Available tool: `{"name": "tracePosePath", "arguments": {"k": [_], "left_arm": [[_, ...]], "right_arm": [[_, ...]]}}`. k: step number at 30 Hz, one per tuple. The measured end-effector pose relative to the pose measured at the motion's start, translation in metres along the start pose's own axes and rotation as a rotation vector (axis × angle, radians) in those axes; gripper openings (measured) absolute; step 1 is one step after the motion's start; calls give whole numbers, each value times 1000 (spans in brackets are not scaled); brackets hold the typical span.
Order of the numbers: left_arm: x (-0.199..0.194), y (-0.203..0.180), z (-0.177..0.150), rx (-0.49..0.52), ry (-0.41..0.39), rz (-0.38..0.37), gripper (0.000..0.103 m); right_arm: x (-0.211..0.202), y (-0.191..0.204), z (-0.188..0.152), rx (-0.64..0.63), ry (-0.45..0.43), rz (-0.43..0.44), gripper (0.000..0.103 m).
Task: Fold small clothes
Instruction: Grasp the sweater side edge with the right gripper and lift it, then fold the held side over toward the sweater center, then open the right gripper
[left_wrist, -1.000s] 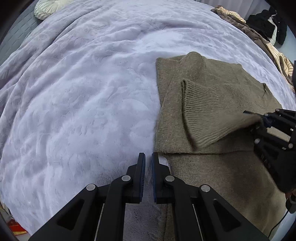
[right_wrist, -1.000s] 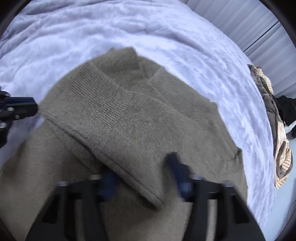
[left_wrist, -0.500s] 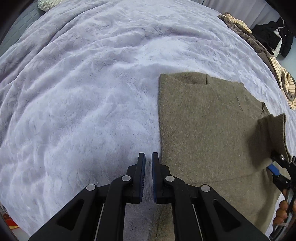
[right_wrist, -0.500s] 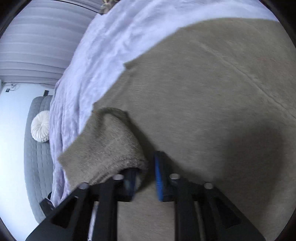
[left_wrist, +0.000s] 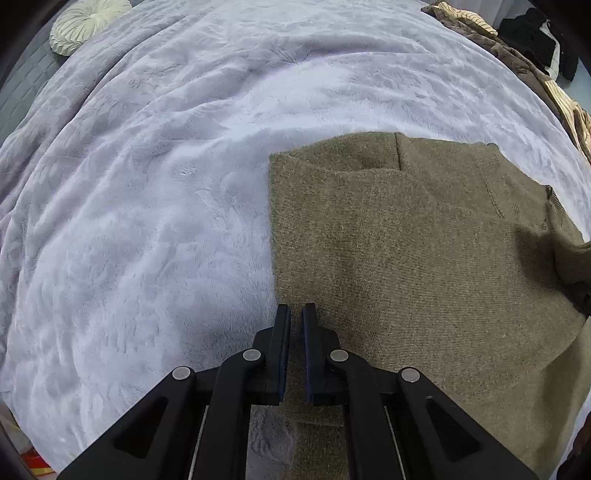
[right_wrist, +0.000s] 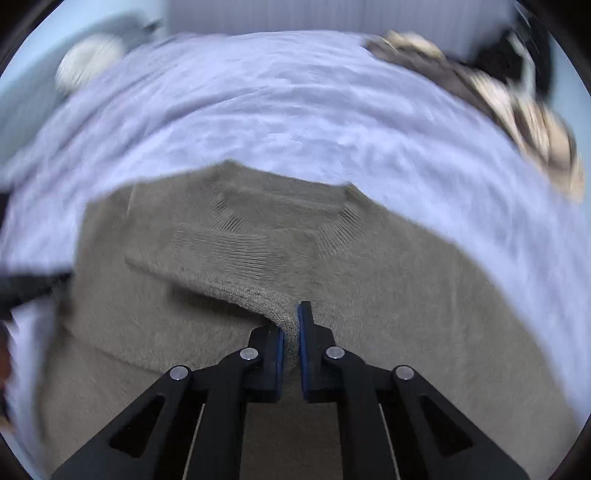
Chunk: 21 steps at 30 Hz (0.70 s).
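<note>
An olive-brown knit sweater (left_wrist: 424, 258) lies flat on a lavender plush blanket (left_wrist: 166, 184), its left side folded in with a straight edge. My left gripper (left_wrist: 296, 325) is shut and empty, hovering over the sweater's left edge. In the right wrist view my right gripper (right_wrist: 291, 328) is shut on the ribbed cuff of the sweater's sleeve (right_wrist: 258, 291), held over the sweater body (right_wrist: 406, 314) below the V-neck collar (right_wrist: 284, 214). The right wrist view is motion-blurred.
A round cream cushion (left_wrist: 88, 22) lies at the bed's far left on a grey quilted surface. A pile of brown, striped and black clothes (left_wrist: 517, 48) lies at the far right edge of the bed. The bed's near edge runs along the lower left.
My right gripper has swung the sleeve cuff off to the right and now faces the collar from the hem side. My left gripper has shifted right, onto the sweater's left edge, still shut.
</note>
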<state>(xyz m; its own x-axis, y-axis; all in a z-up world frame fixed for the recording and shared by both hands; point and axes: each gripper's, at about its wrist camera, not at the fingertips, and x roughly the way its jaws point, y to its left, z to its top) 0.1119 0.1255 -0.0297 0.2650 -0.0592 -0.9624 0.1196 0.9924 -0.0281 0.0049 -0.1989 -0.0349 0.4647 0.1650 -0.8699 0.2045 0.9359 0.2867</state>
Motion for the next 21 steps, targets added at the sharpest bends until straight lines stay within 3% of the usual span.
{"name": "tracePosePath", "arguments": {"k": [4,7,9,11,17,21], "left_arm": [[-5,7,4,0,10,-16,8],[-12,21,13,-45,3,-63,8],[-14,27,19,-64,2,-72,8],[-14,28,20,-61,1,-59,8],[-20,40,8,-116,15,-67,8],[-24,44,-12,-97,29,-50,8]], "right_arm": [[3,-84,-35,562,12,252,8],[2,-117,-65,771,38,325,13],[-6,-117,-72,776,40,355,27],[-12,-99,-69,705,63,391,55],[31,24,-70,483,289,618,55],[73,84,-79,468,372,650,55]]}}
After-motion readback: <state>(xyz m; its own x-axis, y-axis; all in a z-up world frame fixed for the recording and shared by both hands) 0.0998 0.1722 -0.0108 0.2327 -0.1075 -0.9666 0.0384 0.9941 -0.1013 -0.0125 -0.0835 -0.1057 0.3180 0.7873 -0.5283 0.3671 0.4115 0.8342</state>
